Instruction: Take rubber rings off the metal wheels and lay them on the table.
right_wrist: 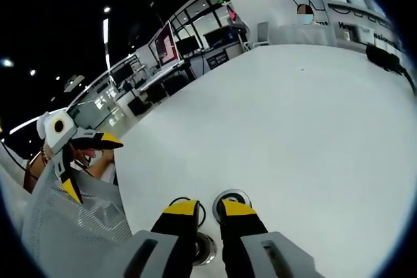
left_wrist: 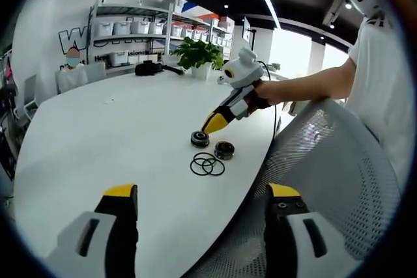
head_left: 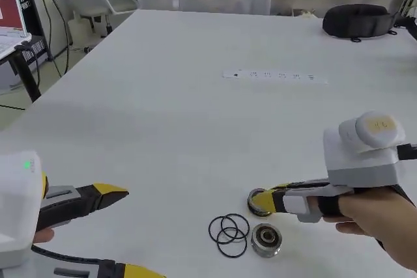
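On the white tabletop (head_left: pixel 195 96) the left gripper (left_wrist: pixel 202 193) hangs aside, jaws wide apart. The right gripper (right_wrist: pixel 208 208) has its jaws nearly together with their tips at one metal wheel (head_left: pixel 259 203), and I cannot tell whether they nip its ring. A second wheel (head_left: pixel 266 239) lies just beside it, next to three overlapping black rubber rings (head_left: pixel 229 232). The wheels look heavy and apt to slide, the rings light and stretchy, so pinching the rubber at the rim's edge seems best.
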`<control>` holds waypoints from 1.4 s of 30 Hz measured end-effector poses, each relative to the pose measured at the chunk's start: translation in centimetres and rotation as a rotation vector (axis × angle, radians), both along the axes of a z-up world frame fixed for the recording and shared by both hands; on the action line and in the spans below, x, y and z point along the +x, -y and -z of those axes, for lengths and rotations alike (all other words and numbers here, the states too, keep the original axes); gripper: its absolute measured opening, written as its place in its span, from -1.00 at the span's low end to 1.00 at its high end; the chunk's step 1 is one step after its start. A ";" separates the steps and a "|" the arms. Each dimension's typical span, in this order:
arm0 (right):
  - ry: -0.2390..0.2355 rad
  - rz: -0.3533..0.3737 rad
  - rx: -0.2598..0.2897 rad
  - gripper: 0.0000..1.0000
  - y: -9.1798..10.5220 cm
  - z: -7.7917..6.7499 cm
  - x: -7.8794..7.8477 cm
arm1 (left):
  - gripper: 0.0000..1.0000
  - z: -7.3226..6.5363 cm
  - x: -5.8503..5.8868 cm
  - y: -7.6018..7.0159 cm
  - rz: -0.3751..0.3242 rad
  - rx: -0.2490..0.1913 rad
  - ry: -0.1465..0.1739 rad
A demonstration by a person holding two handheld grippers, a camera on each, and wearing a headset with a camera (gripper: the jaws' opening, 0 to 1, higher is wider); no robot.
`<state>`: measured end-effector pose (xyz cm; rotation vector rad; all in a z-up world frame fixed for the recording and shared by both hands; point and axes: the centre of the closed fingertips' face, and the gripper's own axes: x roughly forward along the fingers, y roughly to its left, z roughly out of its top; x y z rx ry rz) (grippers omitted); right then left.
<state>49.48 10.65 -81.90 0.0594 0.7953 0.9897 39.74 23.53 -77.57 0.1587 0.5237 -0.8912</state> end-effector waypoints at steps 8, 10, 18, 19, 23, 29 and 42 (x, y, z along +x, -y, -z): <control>0.026 0.044 0.041 -0.70 0.9 -0.8 1.0 | 0.56 -0.8 0.1 0.1 0.015 0.009 0.029; 0.026 0.053 0.039 -0.69 1.2 -0.6 1.3 | 0.56 -1.2 0.1 0.2 0.020 0.009 0.036; 0.018 0.099 0.011 -0.69 3.3 0.5 1.8 | 0.52 -5.4 1.3 1.5 0.076 -0.032 0.135; 0.015 0.108 0.011 -0.69 3.6 0.6 1.9 | 0.51 -6.0 1.6 1.6 0.081 -0.030 0.151; 0.020 0.119 0.001 -0.69 4.2 0.8 2.1 | 0.51 -7.9 2.5 1.7 0.102 -0.015 0.198; 0.031 0.086 -0.030 -0.68 4.7 1.6 1.9 | 0.44 -9.8 3.8 1.7 0.123 0.025 0.253; 0.075 -0.009 -0.102 -0.64 4.3 2.7 1.0 | 0.33 -12.2 6.0 4.8 0.226 0.064 0.356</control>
